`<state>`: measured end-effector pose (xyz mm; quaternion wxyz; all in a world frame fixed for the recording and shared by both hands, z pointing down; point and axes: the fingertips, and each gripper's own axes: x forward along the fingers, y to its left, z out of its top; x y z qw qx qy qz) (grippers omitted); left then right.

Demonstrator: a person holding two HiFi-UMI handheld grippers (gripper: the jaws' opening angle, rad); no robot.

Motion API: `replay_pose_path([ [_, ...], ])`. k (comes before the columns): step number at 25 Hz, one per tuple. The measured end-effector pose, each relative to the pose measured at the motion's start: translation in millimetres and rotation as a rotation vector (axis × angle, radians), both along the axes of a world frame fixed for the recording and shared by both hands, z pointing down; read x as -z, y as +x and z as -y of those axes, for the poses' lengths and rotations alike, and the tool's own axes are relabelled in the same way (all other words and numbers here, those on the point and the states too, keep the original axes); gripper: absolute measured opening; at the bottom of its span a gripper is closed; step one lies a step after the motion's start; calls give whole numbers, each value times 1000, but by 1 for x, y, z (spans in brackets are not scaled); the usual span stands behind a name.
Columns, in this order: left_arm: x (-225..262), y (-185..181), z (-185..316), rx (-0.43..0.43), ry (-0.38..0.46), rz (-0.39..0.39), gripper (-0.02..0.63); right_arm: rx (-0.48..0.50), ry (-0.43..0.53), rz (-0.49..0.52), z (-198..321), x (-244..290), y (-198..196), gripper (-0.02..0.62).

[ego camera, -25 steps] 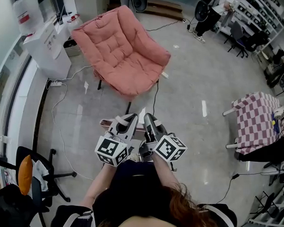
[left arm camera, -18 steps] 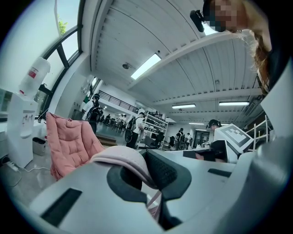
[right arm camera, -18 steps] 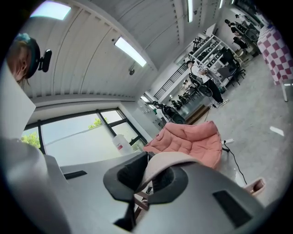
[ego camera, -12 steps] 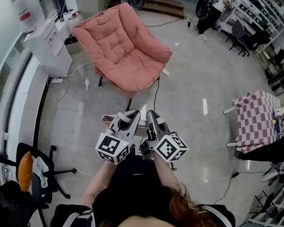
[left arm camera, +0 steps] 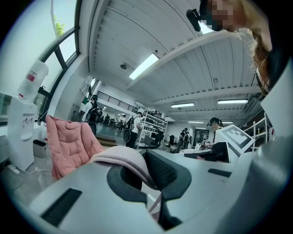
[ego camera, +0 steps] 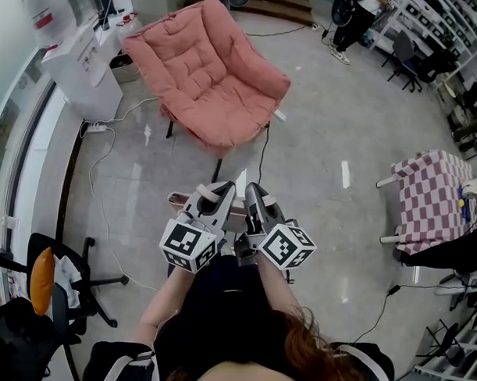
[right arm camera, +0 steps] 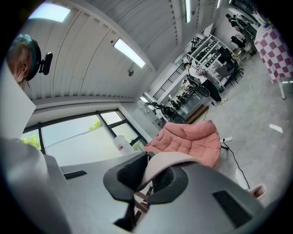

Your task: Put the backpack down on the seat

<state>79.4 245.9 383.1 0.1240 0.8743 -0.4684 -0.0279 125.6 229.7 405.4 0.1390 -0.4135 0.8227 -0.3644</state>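
Note:
The seat is a pink cushioned chair [ego camera: 207,75] on the grey floor ahead of me, also seen as the chair [left arm camera: 68,146] and the chair [right arm camera: 192,139] in the gripper views. Both grippers are held side by side close to my body. My left gripper [ego camera: 213,193] is shut on a pale pink backpack strap [left arm camera: 123,157]. My right gripper [ego camera: 252,194] is shut on the other strap [right arm camera: 169,160]. Only small pink parts of the backpack [ego camera: 178,198] show under the grippers; the rest hangs hidden below them.
A white water dispenser [ego camera: 75,63] stands left of the chair, with a cable [ego camera: 98,173] trailing over the floor. A checkered table [ego camera: 433,200] is at the right, a black office chair [ego camera: 55,289] at the lower left. Shelves and people fill the far right.
The view has drifted slightly and the chair sits a little higher in frame. Both grippers keep their hold on the straps.

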Motion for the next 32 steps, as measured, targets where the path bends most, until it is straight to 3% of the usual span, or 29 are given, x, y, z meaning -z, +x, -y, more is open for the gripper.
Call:
replay_pose_path([
  [23, 15, 26, 82, -86, 11, -19, 17, -44, 30, 16, 75, 19, 26, 34],
  [32, 50, 15, 139, -90, 87, 1, 17, -7, 92, 10, 133, 51, 11, 34],
])
